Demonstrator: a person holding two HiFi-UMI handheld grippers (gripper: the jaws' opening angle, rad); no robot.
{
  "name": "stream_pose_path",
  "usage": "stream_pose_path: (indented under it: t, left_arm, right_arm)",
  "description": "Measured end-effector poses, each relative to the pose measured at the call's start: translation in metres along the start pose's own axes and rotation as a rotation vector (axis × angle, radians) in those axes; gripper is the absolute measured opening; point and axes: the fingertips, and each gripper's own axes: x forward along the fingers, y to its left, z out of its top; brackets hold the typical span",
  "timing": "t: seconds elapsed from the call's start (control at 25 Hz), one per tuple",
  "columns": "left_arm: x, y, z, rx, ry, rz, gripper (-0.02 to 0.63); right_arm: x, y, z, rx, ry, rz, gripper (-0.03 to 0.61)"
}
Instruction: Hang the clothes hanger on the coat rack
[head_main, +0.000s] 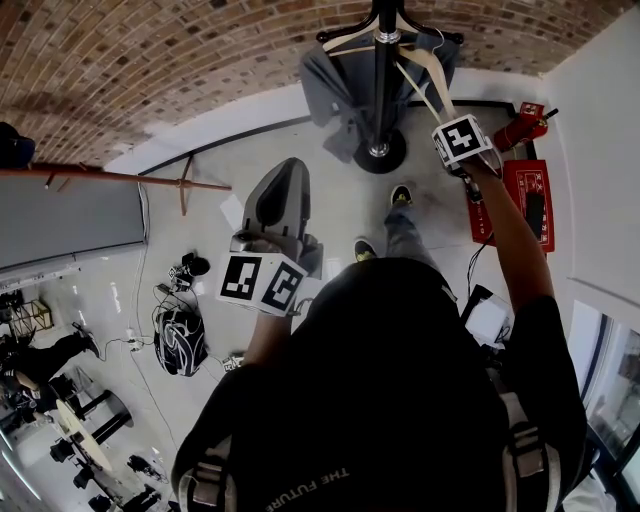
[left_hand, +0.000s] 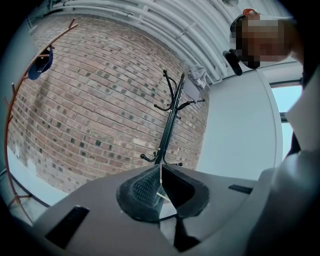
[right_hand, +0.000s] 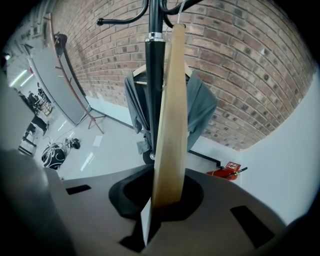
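Observation:
A black coat rack (head_main: 383, 70) stands by the brick wall, and a grey garment (head_main: 335, 90) hangs on its left side. My right gripper (head_main: 447, 118) is just right of the pole, shut on the lower end of a pale wooden hanger (right_hand: 172, 115). The hanger rises steeply along the pole (right_hand: 155, 90). Its wire hook (right_hand: 181, 6) is up among the rack's top arms; I cannot tell whether it rests on one. My left gripper (head_main: 275, 215) hangs back, level, jaws shut with nothing between them (left_hand: 160, 187), facing the rack (left_hand: 170, 120).
A red fire extinguisher (head_main: 515, 128) and a red box (head_main: 530, 200) sit by the white wall on the right. A dark helmet (head_main: 182, 340) and cables lie on the floor at the left. A rust-coloured stand (left_hand: 15, 100) carries a blue cap (left_hand: 40, 62).

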Motion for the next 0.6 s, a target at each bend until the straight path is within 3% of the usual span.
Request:
stream_pose_path:
  t: [0.6]
  left_arm:
    - [0.0048,0.0053,0.0022,-0.008,0.004,-0.013,0.029]
  right_arm:
    - [-0.0011,-0.0092,-0.0038,0.094,-0.019,-0.011,0.028]
